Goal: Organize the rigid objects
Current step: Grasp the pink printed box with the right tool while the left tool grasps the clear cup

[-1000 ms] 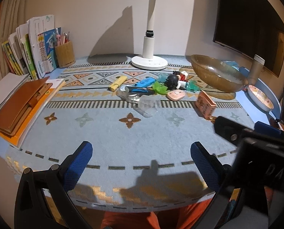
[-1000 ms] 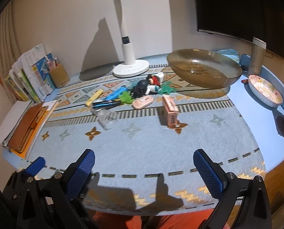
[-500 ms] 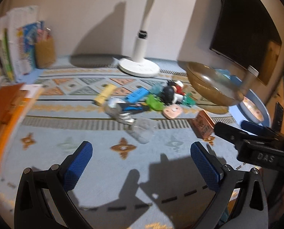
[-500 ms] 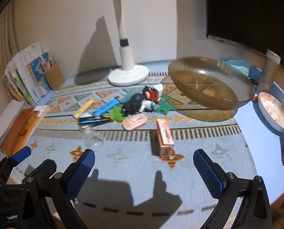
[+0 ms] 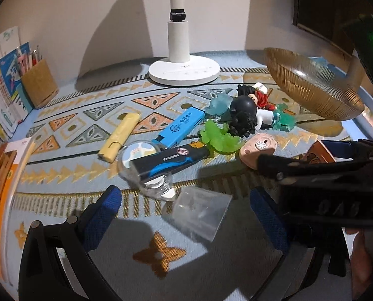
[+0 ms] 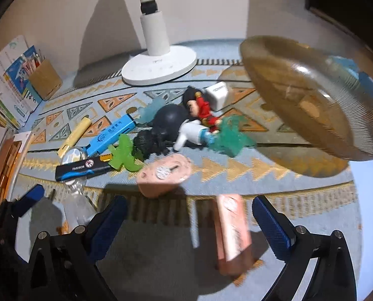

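Tongs (image 6: 190, 222) on the right closing around pink box (image 6: 232, 230), untouched.

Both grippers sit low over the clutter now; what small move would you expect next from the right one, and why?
Probably lower the right gripper a little further around the pink box: its jaws are beginning to close, empty, and the box lies between its fingers, clear of the pile.

Right tool (image 6: 189, 215) closing over pink box (image 6: 232, 230)
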Demonstrator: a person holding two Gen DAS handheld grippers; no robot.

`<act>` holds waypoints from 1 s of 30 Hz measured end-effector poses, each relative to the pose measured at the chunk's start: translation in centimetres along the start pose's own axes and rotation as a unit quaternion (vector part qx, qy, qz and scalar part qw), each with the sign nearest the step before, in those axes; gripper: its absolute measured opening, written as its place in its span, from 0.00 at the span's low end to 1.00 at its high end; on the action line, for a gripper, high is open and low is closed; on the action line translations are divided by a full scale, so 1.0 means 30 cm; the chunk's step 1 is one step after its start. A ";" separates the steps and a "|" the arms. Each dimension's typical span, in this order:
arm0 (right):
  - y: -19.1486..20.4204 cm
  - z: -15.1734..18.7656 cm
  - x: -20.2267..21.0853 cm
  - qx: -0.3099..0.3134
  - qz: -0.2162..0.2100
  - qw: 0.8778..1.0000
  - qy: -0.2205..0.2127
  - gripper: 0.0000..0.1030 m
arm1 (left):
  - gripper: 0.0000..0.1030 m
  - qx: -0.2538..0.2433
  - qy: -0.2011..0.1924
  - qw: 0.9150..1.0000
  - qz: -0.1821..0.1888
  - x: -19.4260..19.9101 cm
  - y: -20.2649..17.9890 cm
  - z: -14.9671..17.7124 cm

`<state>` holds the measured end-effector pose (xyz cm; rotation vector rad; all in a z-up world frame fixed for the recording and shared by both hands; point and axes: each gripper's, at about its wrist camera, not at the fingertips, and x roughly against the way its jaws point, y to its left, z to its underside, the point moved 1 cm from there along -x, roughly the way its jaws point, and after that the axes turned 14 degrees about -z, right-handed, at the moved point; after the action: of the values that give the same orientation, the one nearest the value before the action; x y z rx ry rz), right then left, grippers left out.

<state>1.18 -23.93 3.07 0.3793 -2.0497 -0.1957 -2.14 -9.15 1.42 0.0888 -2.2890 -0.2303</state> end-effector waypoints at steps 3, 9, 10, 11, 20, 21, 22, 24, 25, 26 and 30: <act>-0.007 0.007 0.024 0.011 0.002 1.000 -0.016 0.94 | 0.99 -0.004 -0.004 1.000 -0.006 -0.004 0.001 0.003; -0.141 0.057 0.096 -0.022 -0.070 0.997 -0.026 0.94 | 0.80 0.009 0.011 1.000 0.027 -0.010 0.017 0.018; -0.152 0.068 0.097 -0.023 -0.077 0.996 -0.023 0.94 | 0.77 0.012 0.014 0.999 0.034 -0.009 0.017 0.023; -0.152 0.075 0.097 -0.021 -0.078 0.997 -0.022 0.94 | 0.73 0.017 0.016 0.999 0.043 -0.006 0.019 0.031; -0.142 0.089 0.056 -0.012 -0.063 0.998 -0.010 0.57 | 0.59 0.046 0.041 0.997 0.045 -0.005 0.123 0.069; -0.146 0.093 0.062 -0.012 -0.064 0.998 -0.011 0.55 | 0.59 0.054 0.046 0.997 0.035 -0.009 0.149 0.072; -0.149 0.098 0.070 -0.014 -0.066 0.998 -0.014 0.52 | 0.59 0.063 0.051 0.996 0.027 -0.014 0.176 0.076; -0.163 0.106 0.090 -0.020 -0.067 0.997 -0.023 0.47 | 0.59 0.078 0.057 0.995 0.032 -0.018 0.216 0.083; -0.170 0.109 0.098 -0.022 -0.063 0.997 -0.028 0.44 | 0.59 0.079 0.059 0.994 0.040 -0.018 0.224 0.086; -0.181 0.111 0.109 -0.027 -0.059 0.997 -0.034 0.44 | 0.59 0.078 0.059 0.994 0.052 -0.012 0.224 0.088; -0.208 0.108 0.138 -0.041 -0.068 0.996 -0.046 0.44 | 0.59 0.043 0.043 0.992 0.112 0.033 0.163 0.093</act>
<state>-2.35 -31.28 3.07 0.4669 -2.0993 -0.3847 -4.83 -4.12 1.29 -0.1114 -2.2019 -0.0112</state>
